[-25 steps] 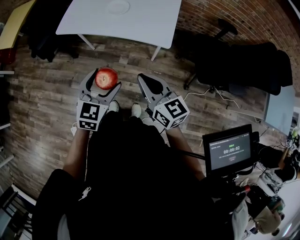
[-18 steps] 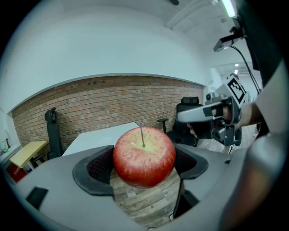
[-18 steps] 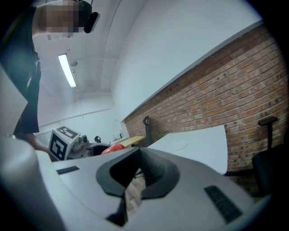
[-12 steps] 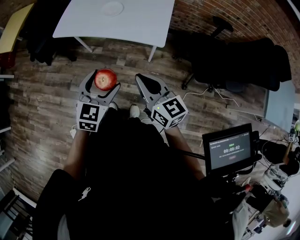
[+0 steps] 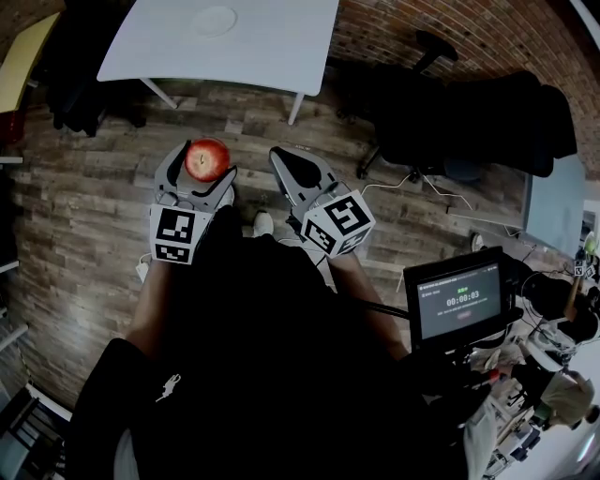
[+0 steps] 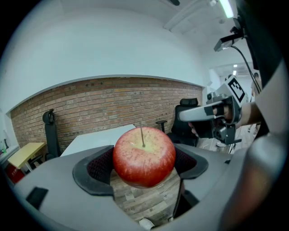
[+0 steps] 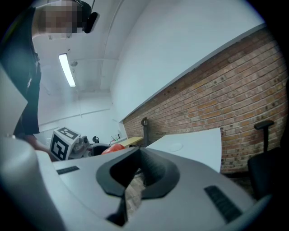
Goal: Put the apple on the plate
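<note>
A red apple (image 5: 207, 157) (image 6: 144, 156) with its stem up sits clamped between the jaws of my left gripper (image 5: 201, 166) (image 6: 142, 164), held above the wooden floor. A white plate (image 5: 215, 20) lies on the white table (image 5: 272, 47) ahead, far from both grippers; it shows faintly as a round rim (image 7: 174, 146) in the right gripper view. My right gripper (image 5: 298, 169) (image 7: 135, 173) hangs beside the left one, jaws shut with nothing between them. The apple (image 7: 116, 147) also peeks out red at the left of the right gripper view.
A black office chair (image 5: 441, 122) stands right of the table, by a brick wall (image 5: 441, 28). A yellow table (image 5: 23, 52) is at far left. A monitor (image 5: 457, 298) on a stand is at lower right. Wooden floor (image 5: 84, 197) lies between me and the table.
The table and plate have drifted slightly left and down in the head view as I move. Both grippers keep their hold and spacing; the apple stays clamped.
</note>
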The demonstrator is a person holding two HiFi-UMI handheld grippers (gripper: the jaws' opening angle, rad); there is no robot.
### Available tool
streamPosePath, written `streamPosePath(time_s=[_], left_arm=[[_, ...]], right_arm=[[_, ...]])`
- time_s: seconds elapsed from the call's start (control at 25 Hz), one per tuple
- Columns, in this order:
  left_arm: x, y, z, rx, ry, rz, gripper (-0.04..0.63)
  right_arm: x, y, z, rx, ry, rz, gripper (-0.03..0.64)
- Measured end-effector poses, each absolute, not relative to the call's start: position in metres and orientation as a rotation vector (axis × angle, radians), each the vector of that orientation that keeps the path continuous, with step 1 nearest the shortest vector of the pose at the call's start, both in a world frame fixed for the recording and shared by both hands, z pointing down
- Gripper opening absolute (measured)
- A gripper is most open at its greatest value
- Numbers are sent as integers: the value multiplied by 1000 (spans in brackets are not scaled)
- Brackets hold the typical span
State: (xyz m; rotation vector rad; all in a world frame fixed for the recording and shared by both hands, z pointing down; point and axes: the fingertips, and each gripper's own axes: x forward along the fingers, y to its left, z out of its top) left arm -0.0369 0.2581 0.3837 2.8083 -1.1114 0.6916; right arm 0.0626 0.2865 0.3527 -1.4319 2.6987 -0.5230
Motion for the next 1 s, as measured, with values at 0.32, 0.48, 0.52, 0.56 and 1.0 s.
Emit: streamPosePath(time_s=[0.32,0.48,0.52,0.56,1.0], left_arm=[[-41,242,381,2819,-1132,672,405],[-49,237,381,2812,-1147,671,405],[-50,236,382,2811,-1149,674,405],[-52,235,382,2811,-1152,676,405],[-57,156,387,2822,-1102,675,405]], right_arm=[[67,283,354,-1461,2699,-519,3],[66,279,350,-1469,2701,-502,3],[66,279,349,-1471,2698,-498,3],[67,279,348,-1474,2696,-495,3],[62,206,358,-1532,2686,-543,3]])
